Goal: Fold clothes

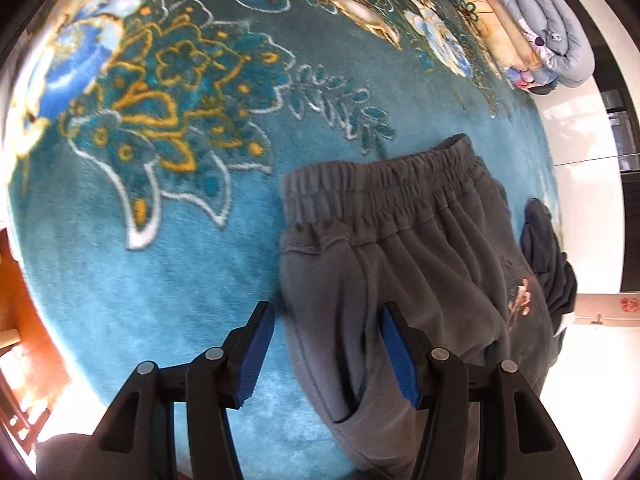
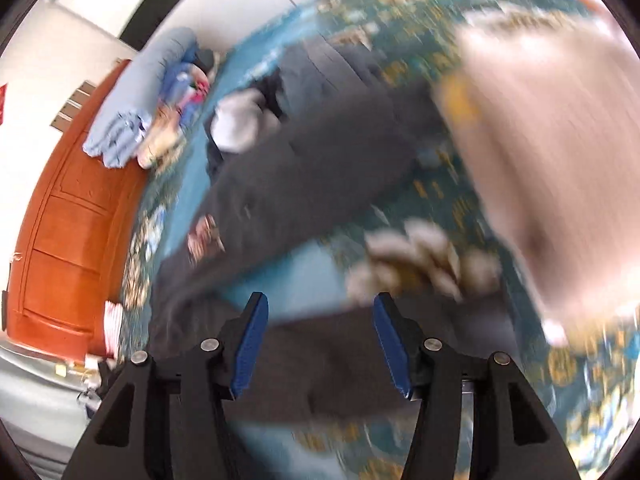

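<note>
left gripper (image 1: 326, 354): jaws spread, pinching nothing | grey sweatpants (image 1: 400, 248): flat on teal floral blanket (image 1: 160, 260), waistband at 12 o'clock from jaws, left edge and pocket between them | right gripper (image 2: 316, 346): jaws spread, grey cloth beneath, view blurred, contact unclear

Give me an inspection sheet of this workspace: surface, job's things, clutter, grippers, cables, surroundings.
Surface: teal floral blanket, spread flat.
Job's things: grey pants lying on the blanket, waistband away from the left camera; a darker garment beside them.
Clutter: stack of folded quilts at the blanket's far edge.
Grippers: left gripper open over the pants' edge, gripping nothing; right gripper open above grey cloth, view blurred.
Cables: nothing seen.
Surroundings: orange wooden panel, white floor.
</note>
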Available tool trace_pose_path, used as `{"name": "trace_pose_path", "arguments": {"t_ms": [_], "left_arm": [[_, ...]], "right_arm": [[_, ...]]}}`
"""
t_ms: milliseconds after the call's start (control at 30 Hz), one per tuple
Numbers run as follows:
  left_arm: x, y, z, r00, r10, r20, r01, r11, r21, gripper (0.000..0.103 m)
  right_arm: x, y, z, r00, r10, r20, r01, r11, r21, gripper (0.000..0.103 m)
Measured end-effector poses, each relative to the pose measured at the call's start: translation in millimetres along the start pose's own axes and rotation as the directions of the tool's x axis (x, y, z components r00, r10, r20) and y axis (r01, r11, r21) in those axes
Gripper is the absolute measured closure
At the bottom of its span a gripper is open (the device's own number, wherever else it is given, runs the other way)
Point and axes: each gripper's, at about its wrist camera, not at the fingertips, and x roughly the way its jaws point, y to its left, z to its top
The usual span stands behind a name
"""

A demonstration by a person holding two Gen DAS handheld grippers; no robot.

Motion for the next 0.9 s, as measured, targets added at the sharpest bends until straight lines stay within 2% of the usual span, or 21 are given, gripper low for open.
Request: {"name": "trace_pose_path", "arguments": {"t_ms": [100,200,267,300,333,367,400,433,500,567,733,833,900], "left_arm": [[5,1,-2,1.000,-0.007,0.003,0.007,1.000,0.000,0.044],[6,3,-5,1.000,-0.023,0.017,0.023,1.000,-0.008,0.046],[5,5,-5,0.999,-0.036,0.023,0.037,0.999,-0.027,0.048],[4,7,-5,0.999,-0.043,0.025,0.044,0.998,-0.038,0.051],[3,8,-5,0.999,-0.049,0.022,0.050,0.997,-0.052,0.061],[2,9,-5,0.998,-0.058,0.018,0.059,0.996,-0.068,0.065],[2,10,-4,0.998,-0.067,0.014,0.068,0.994,-0.085,0.072],[1,9,-4,0.997,-0.069,0.016,0.071,0.993,-0.095,0.083],[-1,6,-5,0.997,-0.069,0.021,0.071,0.991,-0.110,0.089],[-6,-2,-5,0.997,-0.065,0.042,0.069,0.991,-0.114,0.092],[-32,-19,-1,0.986,-0.110,0.126,0.126,0.983,-0.130,0.093],[-57,-21,-2,0.977,-0.156,0.145,0.177,0.972,-0.151,0.094],[-69,-24,-3,0.979,-0.151,0.133,0.171,0.973,-0.154,0.094]], "right_arm": [[-5,-28,-39,0.996,0.029,-0.086,-0.022,0.996,0.084,0.046],[13,-48,-70,0.986,0.067,-0.153,-0.043,0.987,0.156,0.046],[29,-63,-81,0.987,0.094,-0.134,-0.059,0.968,0.242,0.046],[33,-70,-83,0.987,0.119,-0.110,-0.082,0.952,0.296,0.046],[40,-77,-85,0.986,0.144,-0.087,-0.105,0.931,0.351,0.046],[45,-82,-85,0.984,0.164,-0.066,-0.125,0.910,0.396,0.046],[51,-86,-85,0.984,0.174,-0.050,-0.135,0.890,0.435,0.046],[54,-89,-85,0.987,0.151,-0.053,-0.110,0.882,0.457,0.048],[58,-92,-85,0.991,0.118,-0.066,-0.071,0.867,0.493,0.079],[54,-88,-83,0.991,0.128,-0.043,-0.091,0.870,0.484,0.093],[13,-53,-66,0.989,0.123,0.081,-0.143,0.931,0.336,0.096],[-21,-30,-59,0.972,0.167,0.166,-0.206,0.943,0.262,0.096],[-36,-20,-55,0.963,0.184,0.195,-0.227,0.946,0.233,0.096]]}}
